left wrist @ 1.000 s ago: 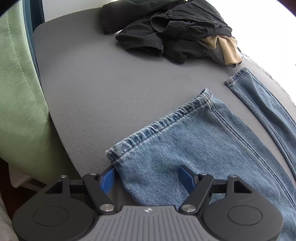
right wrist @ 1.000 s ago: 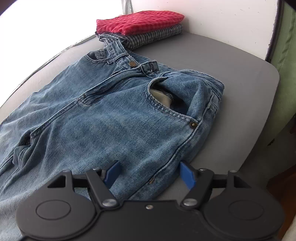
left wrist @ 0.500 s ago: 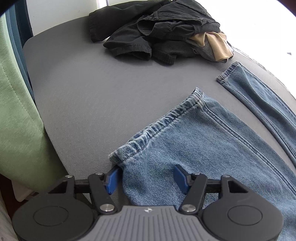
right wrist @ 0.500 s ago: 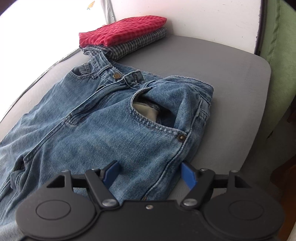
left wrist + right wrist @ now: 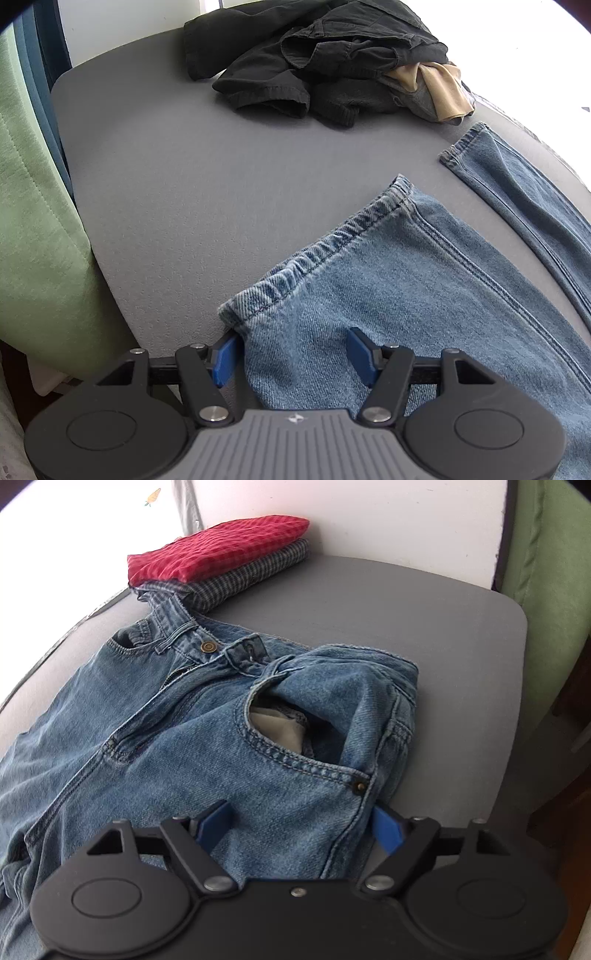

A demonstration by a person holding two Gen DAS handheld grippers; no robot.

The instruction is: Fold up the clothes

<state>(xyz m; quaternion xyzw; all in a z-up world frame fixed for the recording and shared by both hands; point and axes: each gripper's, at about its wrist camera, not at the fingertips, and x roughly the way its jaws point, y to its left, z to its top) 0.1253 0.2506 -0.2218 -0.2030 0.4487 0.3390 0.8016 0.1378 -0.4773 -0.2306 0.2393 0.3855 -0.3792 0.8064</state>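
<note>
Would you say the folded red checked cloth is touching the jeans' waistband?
Apart: the right wrist view shows the red checked cloth resting on the blue checked cloth, which lies between it and the jeans.

- To your left, bare grey table (image 5: 192, 192) lies open up to a dark clothes heap (image 5: 332, 62).
- To your right, folded shirts (image 5: 221, 568) block the far edge.

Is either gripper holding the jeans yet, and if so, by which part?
Nothing is held. The left gripper is open around the near leg's hem corner of the jeans; the right gripper is open around the hip side seam.
</note>
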